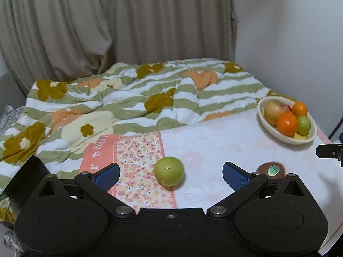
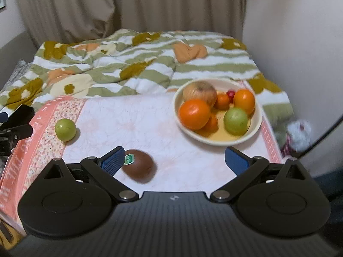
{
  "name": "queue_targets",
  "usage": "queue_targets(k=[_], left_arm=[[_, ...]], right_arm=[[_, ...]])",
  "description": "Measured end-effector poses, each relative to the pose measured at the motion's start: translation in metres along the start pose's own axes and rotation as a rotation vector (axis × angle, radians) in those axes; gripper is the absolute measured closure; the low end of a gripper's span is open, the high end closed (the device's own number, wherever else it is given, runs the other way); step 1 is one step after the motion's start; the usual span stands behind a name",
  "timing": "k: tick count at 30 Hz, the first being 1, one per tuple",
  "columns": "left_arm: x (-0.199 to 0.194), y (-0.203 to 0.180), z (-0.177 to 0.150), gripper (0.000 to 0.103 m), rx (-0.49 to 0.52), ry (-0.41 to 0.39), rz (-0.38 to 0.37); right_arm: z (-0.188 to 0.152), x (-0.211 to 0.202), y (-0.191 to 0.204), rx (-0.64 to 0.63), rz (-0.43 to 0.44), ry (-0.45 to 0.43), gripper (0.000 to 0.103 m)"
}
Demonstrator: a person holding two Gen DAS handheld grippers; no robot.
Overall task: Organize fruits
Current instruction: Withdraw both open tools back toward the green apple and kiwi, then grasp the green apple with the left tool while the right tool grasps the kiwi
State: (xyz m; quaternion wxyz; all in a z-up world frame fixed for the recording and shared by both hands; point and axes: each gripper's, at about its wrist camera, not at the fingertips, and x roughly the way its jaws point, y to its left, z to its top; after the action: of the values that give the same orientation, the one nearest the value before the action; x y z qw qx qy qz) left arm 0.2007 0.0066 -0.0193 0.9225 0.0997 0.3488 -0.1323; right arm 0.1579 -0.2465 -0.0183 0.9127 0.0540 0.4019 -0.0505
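A loose green apple [image 1: 169, 171] lies on the pink sheet, between the fingers of my open, empty left gripper [image 1: 171, 176]; it also shows at the left of the right wrist view [image 2: 65, 129]. A brown kiwi with a green sticker [image 2: 139, 166] lies just right of the left fingertip of my open, empty right gripper [image 2: 174, 160]; it also shows in the left wrist view [image 1: 271, 170]. A cream bowl [image 2: 216, 140] holds oranges, a green apple, a pale apple and small red fruit; it also shows in the left wrist view [image 1: 285, 138].
A rumpled green-striped floral quilt [image 1: 128, 98] covers the far half of the bed. Curtains [image 1: 107, 21] hang behind and a white wall [image 2: 300, 42] stands at the right. The bed's right edge runs close beside the bowl. The right gripper's body [image 1: 330, 152] shows at the right edge.
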Motion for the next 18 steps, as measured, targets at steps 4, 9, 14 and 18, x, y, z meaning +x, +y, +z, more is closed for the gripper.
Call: queue_targets(k=[4, 9, 14, 18], left_arm=[[0.025, 0.019, -0.002, 0.0, 0.023, 0.037, -0.04], [0.057, 0.033, -0.003, 0.0, 0.025, 0.075, -0.077], [0.087, 0.036, -0.002, 0.003, 0.018, 0.102, -0.123], [0.108, 0.034, -0.002, 0.012, 0.017, 0.145, -0.146]], right_arm=[[-0.01, 0.017, 0.022, 0.062, -0.032, 0.037, 0.0], [-0.018, 0.04, 0.041, 0.123, -0.066, 0.082, 0.0], [-0.022, 0.06, 0.053, 0.131, -0.084, 0.107, 0.0], [-0.022, 0.076, 0.058, 0.132, -0.095, 0.122, 0.0]])
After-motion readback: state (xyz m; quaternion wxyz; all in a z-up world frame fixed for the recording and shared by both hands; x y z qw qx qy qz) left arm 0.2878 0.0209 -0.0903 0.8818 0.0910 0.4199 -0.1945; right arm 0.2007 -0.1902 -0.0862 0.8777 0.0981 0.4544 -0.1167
